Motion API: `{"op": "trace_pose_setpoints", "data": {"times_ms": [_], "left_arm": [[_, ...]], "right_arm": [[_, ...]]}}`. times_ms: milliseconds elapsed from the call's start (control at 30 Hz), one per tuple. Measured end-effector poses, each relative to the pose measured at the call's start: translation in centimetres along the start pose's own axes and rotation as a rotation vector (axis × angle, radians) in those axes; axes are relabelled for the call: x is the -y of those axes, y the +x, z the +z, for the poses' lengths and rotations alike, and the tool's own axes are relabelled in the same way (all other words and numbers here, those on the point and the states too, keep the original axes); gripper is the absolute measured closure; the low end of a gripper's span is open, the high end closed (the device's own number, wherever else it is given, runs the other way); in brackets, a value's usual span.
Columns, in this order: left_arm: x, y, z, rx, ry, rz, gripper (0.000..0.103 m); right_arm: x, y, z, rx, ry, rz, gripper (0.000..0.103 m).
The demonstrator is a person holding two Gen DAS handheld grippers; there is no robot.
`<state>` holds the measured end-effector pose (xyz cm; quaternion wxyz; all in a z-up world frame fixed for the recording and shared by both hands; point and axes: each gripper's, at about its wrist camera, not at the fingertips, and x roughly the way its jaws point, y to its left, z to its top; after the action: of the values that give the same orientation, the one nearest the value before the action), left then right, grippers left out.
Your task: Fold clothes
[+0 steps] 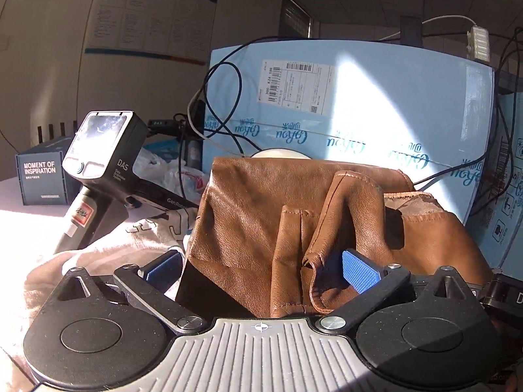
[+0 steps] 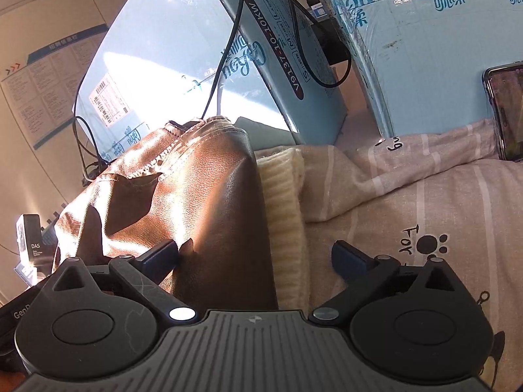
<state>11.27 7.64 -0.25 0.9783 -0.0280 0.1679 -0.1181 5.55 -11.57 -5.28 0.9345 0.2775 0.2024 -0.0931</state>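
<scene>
Nearest, two grippers, both with jaws spread wide and clamping nothing. Left gripper [image 1: 261,271] open around a bunched fold of one brown leather garment [image 1: 261,212], blue pads [image 1: 359,274] either side of the fabric, whether touching it cannot be told. Right gripper [image 2: 255,258] likewise released, its left finger at the garment's edge, its right finger over bare bedding. Garment [image 2: 196,196] heaped and partly folded on one pink striped sheet [image 2: 425,202] printed with paw marks and letters. Just beside the leather, one cream knitted piece [image 2: 284,202], lying flat under its edge. Farther left, one spare handheld gripper unit [image 1: 98,166] marked DAS, resting on the sheet, then one dark box [image 1: 42,179] lettered "MOMENT OF INSPIRATION" and crumpled plastic bags [image 1: 170,170]; contents of each hidden. At the right edge, one phone [image 2: 506,111] propped upright. Farthest, two pale blue cartons [image 2: 425,49], closed, with several dark cables [image 1: 228,98] draped across, and one wall chart [image 1: 150,16] behind.
</scene>
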Motion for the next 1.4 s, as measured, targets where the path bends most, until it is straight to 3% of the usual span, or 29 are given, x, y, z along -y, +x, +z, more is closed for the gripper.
{"op": "trace_pose_setpoints", "data": {"times_ms": [133,400,633,767,900,1033,1200,1400], "left_arm": [[-0.5,-1.5,0.3,0.069,-0.026,0.098,0.000],[-0.9,-4.7,0.0,0.060,-0.041,0.229,0.000],[1.0,-9.3,0.8,0.065,-0.031,0.225,0.000],[3.9,-11.6,1.6,0.052,-0.009,0.218,0.000],[6.3,-13.3,2.3,0.023,-0.013,0.173,0.000],[8.4,-14.6,2.4,0.006,-0.031,0.203,0.000],[10.6,-14.3,2.5,-0.153,-0.052,0.255,0.000],[10.0,-14.5,2.5,-0.279,-0.262,0.285,0.000]], "right_arm": [[0.1,0.0,0.0,-0.001,0.007,0.007,0.000],[0.2,-1.6,-0.1,0.044,0.004,-0.037,0.000],[-0.2,-4.2,-0.2,0.082,-0.024,-0.074,0.000],[-0.6,-7.4,0.6,0.054,-0.067,-0.096,0.000],[-0.6,-10.0,2.2,0.037,-0.110,-0.064,0.000],[1.3,-11.5,3.2,-0.032,-0.108,-0.039,0.000],[3.1,-12.5,5.2,-0.139,-0.078,0.030,0.000],[3.4,-13.5,6.0,-0.193,-0.198,0.061,0.000]]}}
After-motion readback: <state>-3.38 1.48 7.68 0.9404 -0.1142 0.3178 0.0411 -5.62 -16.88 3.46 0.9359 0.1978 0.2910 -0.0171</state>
